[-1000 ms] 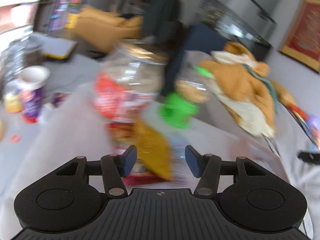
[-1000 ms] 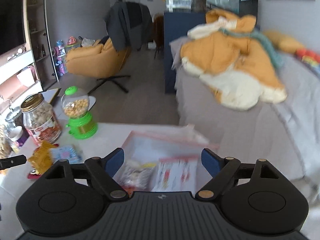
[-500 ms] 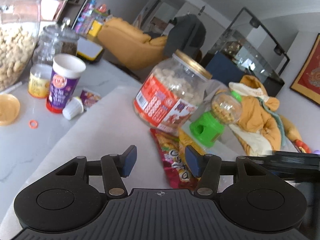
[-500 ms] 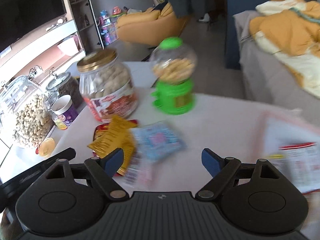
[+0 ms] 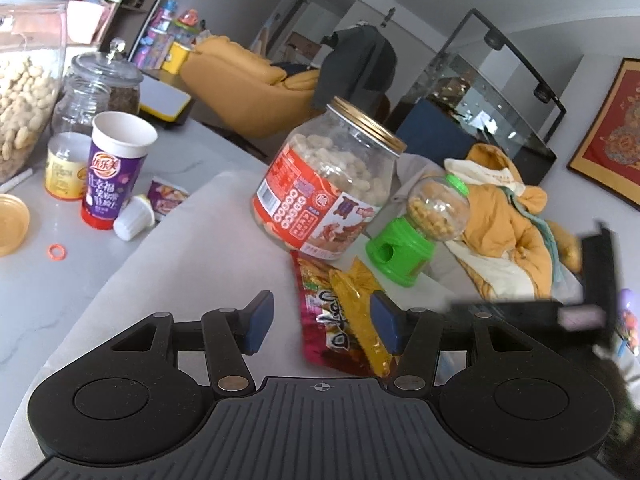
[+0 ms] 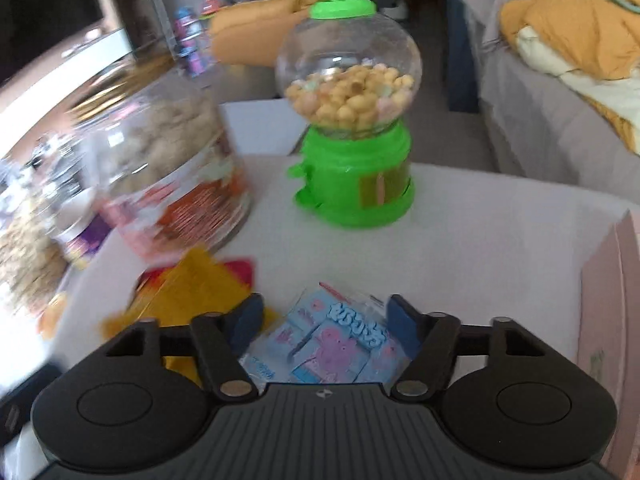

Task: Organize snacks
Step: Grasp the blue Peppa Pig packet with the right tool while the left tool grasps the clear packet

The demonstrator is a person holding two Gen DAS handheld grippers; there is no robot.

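My left gripper [image 5: 322,328] is open and empty, low over the white cloth, with a red snack packet [image 5: 320,312] and a yellow packet [image 5: 358,304] lying by its right finger. My right gripper [image 6: 326,326] is open, its fingers on either side of a light blue cartoon snack packet [image 6: 332,344] on the cloth. The yellow packet [image 6: 200,284] lies to its left. A green candy dispenser [image 6: 354,128] and a gold-lidded snack jar [image 5: 326,184] stand behind the packets.
A purple cup [image 5: 114,168], a small white cup [image 5: 134,222], a yellow tin [image 5: 66,172], glass jars [image 5: 98,92] and an orange ring [image 5: 57,251] sit on the counter at left. A pink zip bag edge [image 6: 608,300] lies at right. A bed with orange clothes [image 5: 508,216] is beyond.
My right gripper has swung left from the pink bag and dropped close over the blue packet. My left gripper has steadied near the red and yellow packets.
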